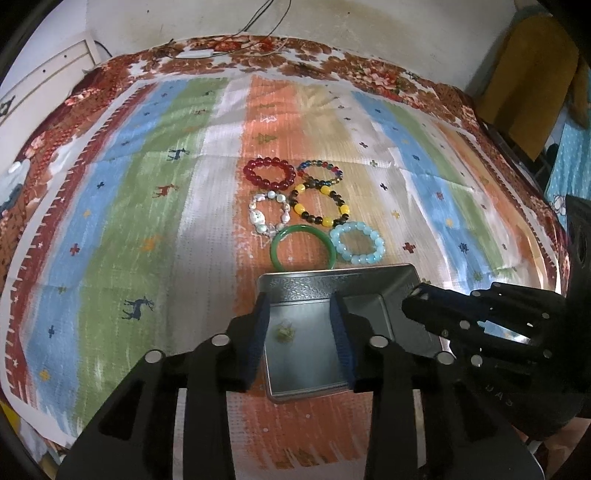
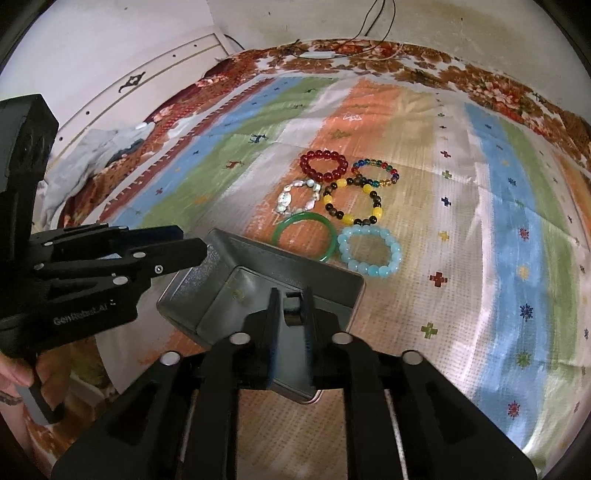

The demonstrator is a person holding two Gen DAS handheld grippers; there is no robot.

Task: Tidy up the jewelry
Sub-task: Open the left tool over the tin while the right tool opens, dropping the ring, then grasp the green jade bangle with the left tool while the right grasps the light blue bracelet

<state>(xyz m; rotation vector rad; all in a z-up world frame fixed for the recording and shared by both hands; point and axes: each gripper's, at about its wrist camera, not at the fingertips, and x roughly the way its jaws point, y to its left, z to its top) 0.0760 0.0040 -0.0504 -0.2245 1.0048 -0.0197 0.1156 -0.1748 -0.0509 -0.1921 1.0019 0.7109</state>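
Observation:
A grey metal tray [image 1: 295, 282] [image 2: 218, 251] lies on the striped cloth, nearest me. Beyond it lie several bracelets: a green bangle [image 1: 275, 254] [image 2: 328, 236], a light blue bead bracelet [image 1: 357, 242] [image 2: 370, 251], a pearl one [image 1: 258, 216] [image 2: 286, 199], a yellow and dark bead one [image 1: 320, 205] [image 2: 352, 201], a red one [image 1: 269, 173] [image 2: 324, 166] and a multicolour one [image 1: 320, 171] [image 2: 375, 171]. My left gripper [image 1: 301, 314] is open above the tray's left part. My right gripper [image 2: 291, 306] [image 1: 417, 299] is nearly closed over the tray's right side; a grip on the rim cannot be told.
The striped cloth [image 1: 147, 206] covers a bed with a floral blanket border [image 1: 295, 55]. A white wall and cable [image 1: 258, 22] are behind. A yellow chair [image 1: 528, 81] stands at the far right. A white cabinet [image 2: 129, 92] is at the left.

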